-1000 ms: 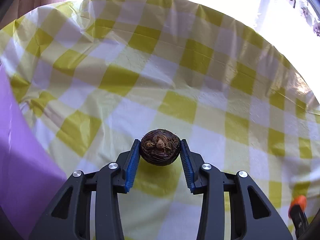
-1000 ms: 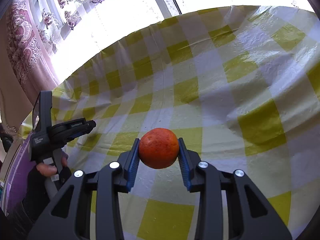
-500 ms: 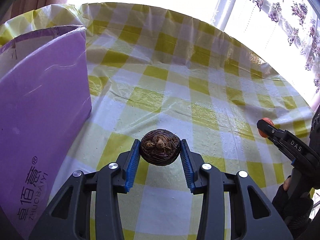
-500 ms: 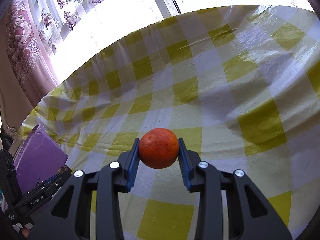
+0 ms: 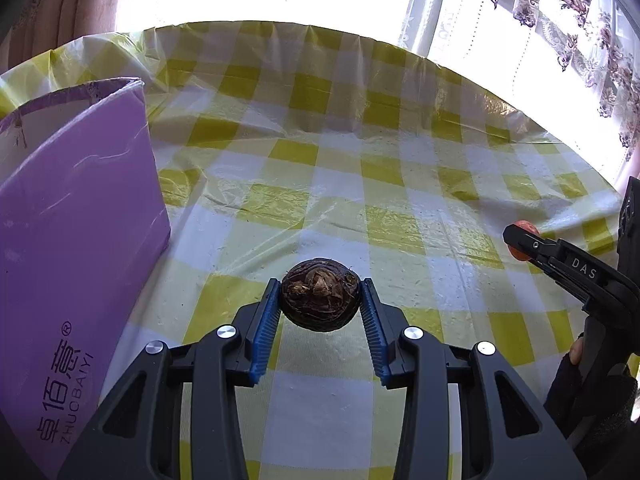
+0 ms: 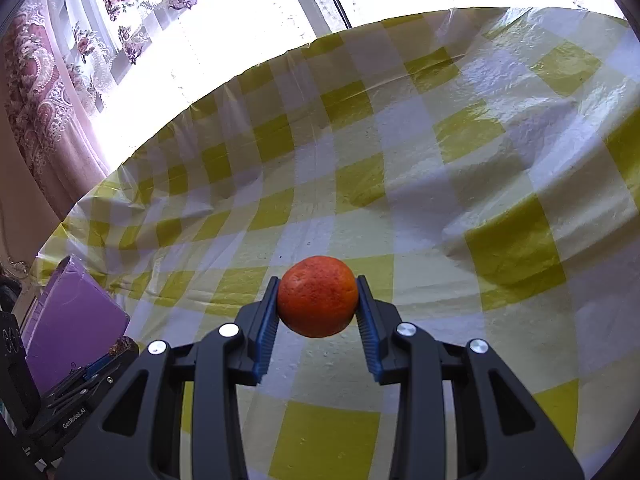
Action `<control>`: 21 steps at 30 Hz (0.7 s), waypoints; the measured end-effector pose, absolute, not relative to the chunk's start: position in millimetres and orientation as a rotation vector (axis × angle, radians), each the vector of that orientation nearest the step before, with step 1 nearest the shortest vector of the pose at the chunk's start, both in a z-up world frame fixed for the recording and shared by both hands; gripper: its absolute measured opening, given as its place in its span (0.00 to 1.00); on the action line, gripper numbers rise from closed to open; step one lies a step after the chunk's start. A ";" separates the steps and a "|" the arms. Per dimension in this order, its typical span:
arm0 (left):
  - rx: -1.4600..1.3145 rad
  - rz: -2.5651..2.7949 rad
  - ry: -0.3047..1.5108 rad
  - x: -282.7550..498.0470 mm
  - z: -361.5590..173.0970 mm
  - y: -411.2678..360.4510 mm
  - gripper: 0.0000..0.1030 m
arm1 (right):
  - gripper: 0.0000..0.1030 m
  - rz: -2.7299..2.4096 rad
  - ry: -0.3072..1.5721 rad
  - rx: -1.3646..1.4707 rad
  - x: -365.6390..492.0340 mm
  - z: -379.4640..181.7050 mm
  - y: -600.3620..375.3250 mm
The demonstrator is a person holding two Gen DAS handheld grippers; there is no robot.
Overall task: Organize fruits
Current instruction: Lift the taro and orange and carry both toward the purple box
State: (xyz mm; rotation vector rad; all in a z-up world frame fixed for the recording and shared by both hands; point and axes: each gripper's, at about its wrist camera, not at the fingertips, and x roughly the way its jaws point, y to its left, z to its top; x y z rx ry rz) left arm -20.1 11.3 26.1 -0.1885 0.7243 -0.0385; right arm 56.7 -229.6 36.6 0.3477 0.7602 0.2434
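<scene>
We hold a round dark-brown fibrous fruit clenched in our left gripper, raised above the worktop's yellow-and-white checked plastic cloth, just right of the open purple cardboard box. Our right gripper, farther right of that box, has its blue-padded fingers grasping a round orange-red citrus fruit over the cloth.

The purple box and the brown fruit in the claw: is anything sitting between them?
No. In the left wrist view only bare checkered tablecloth lies between the purple box and the brown fruit.
</scene>
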 end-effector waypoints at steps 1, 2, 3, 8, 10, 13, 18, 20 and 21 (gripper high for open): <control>-0.179 -0.039 0.720 -21.1 27.1 10.0 0.37 | 0.36 0.239 0.761 0.346 56.8 36.6 -229.2; -0.172 -0.041 0.717 -22.3 27.6 9.0 0.37 | 0.36 0.234 0.762 0.343 56.3 36.6 -228.5; -0.167 -0.044 0.716 -23.3 27.9 8.5 0.37 | 0.36 0.227 0.763 0.337 55.4 37.0 -227.4; -0.168 -0.051 0.721 -34.7 28.6 11.7 0.37 | 0.36 0.216 0.761 0.365 37.2 39.6 -221.7; -0.168 -0.052 0.725 -41.5 28.2 13.8 0.37 | 0.36 0.233 0.757 0.376 25.4 41.3 -214.5; -0.161 -0.053 0.725 -53.9 28.4 16.2 0.38 | 0.36 0.268 0.769 0.363 10.1 43.2 -197.9; -0.124 -0.061 0.708 -82.1 30.8 20.3 0.38 | 0.36 0.337 0.777 0.324 -15.6 45.6 -168.7; -0.101 -0.072 0.694 -95.4 34.2 20.4 0.38 | 0.36 0.359 0.783 0.308 -24.6 46.3 -159.5; -0.087 -0.078 0.684 -102.0 37.1 19.4 0.38 | 0.36 0.369 0.788 0.312 -28.8 46.2 -156.4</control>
